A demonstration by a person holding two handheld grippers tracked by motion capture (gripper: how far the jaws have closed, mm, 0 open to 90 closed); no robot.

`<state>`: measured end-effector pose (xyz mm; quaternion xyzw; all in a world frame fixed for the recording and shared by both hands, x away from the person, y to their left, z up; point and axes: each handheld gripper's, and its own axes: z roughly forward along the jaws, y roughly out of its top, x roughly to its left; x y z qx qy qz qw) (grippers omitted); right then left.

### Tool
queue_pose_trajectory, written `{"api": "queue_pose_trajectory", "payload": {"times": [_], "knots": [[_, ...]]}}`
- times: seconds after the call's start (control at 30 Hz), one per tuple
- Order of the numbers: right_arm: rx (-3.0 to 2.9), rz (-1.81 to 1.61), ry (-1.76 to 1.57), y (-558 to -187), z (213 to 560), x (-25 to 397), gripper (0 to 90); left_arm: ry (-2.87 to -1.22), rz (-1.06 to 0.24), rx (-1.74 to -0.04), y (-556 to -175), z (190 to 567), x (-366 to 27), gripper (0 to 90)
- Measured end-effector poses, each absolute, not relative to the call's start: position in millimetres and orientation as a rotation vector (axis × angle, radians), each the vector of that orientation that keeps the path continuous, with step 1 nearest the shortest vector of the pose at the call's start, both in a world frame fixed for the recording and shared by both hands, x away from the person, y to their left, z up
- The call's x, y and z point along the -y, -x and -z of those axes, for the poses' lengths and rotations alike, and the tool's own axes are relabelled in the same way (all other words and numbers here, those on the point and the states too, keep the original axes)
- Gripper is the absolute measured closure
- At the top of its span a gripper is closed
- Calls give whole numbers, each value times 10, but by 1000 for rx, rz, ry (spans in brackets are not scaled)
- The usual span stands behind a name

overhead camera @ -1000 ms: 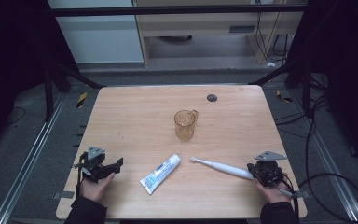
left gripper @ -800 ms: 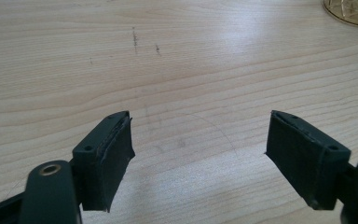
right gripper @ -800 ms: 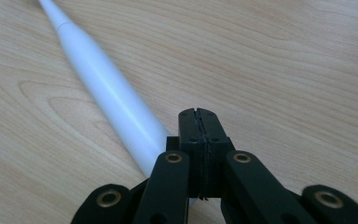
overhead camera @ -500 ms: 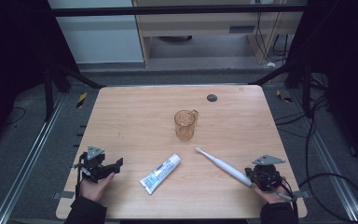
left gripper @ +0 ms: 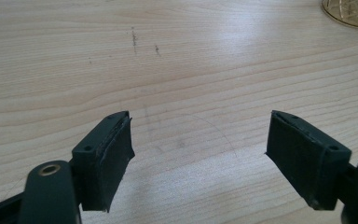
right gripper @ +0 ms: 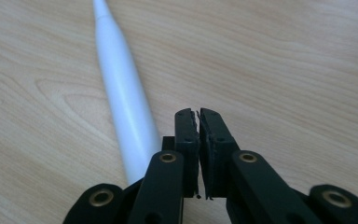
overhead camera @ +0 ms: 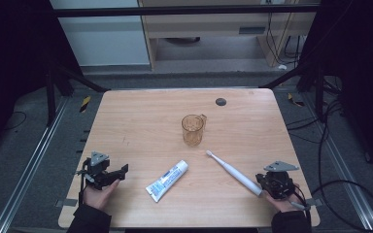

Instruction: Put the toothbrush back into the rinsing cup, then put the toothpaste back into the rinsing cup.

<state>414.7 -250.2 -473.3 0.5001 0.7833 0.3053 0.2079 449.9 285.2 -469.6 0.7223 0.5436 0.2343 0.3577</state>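
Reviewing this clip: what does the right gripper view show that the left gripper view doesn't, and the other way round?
Right gripper view: the white toothbrush lying on the table beside the right gripper, whose fingers are pressed together with nothing between them. Left gripper view: the left gripper with fingers spread wide over bare wood, and the base of the amber cup at the top edge. Both share the wooden table.

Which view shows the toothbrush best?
High view: the whole toothbrush lies on the table, head toward the cup. Right gripper view shows just its white handle beside the shut right gripper; left gripper view gives bare tabletop.
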Motion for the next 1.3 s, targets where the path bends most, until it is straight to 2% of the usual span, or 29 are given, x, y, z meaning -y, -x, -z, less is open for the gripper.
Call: {"api": "queue_pose_trajectory", "payload": {"times": [0.53, 0.8, 1.0, 1.3], "knots": [[-2118, -921, -1365, -4202, 4413, 2541, 697, -1880, -595, -1390, -4522, 4704, -2838, 214], [-2122, -932, -1334, -4286, 4206, 2501, 574, -1889, -594, -1394, -4533, 4712, -2839, 213], [-2139, -923, -1282, -4407, 4078, 2386, 531, -1893, -594, -1392, -4535, 4712, -2840, 212], [-2194, -916, -1232, -4548, 3966, 2216, 539, -1897, -590, -1394, -4539, 4719, -2830, 212]]}}
